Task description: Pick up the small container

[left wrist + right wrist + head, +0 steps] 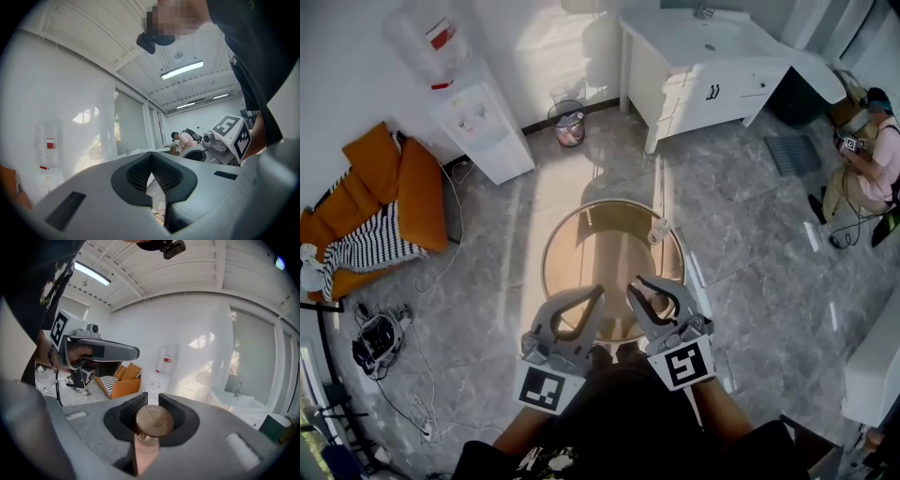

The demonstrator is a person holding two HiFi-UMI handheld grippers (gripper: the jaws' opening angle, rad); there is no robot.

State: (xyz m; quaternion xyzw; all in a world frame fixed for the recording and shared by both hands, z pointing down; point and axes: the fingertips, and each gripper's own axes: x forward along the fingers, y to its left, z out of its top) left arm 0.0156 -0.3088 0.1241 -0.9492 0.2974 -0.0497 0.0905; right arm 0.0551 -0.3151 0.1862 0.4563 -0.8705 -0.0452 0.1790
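Two handheld grippers are hanging over the near edge of a round glass table (551, 246) as I am watching from the head camera. The right gripper (637, 281) is clamping the small container (153, 420). The container's round brown lid is sitting in the hollow between the ribbed pads, and its pale pink body is showing below, pinched from both sides. The left gripper (600, 291), just beside it on the left, is carrying nothing, and its jaw tips are meeting in a closed loop. A second small bottle (659, 232) is standing on the far right part of the tabletop, apart from both grippers. Beyond the table, a water dispenser (478, 122) is standing against the far wall beside a waste bin (570, 124) and a white vanity cabinet (703, 80). An orange sofa (398, 187) is lying at far left, and a person (874, 159) is sitting at far right.
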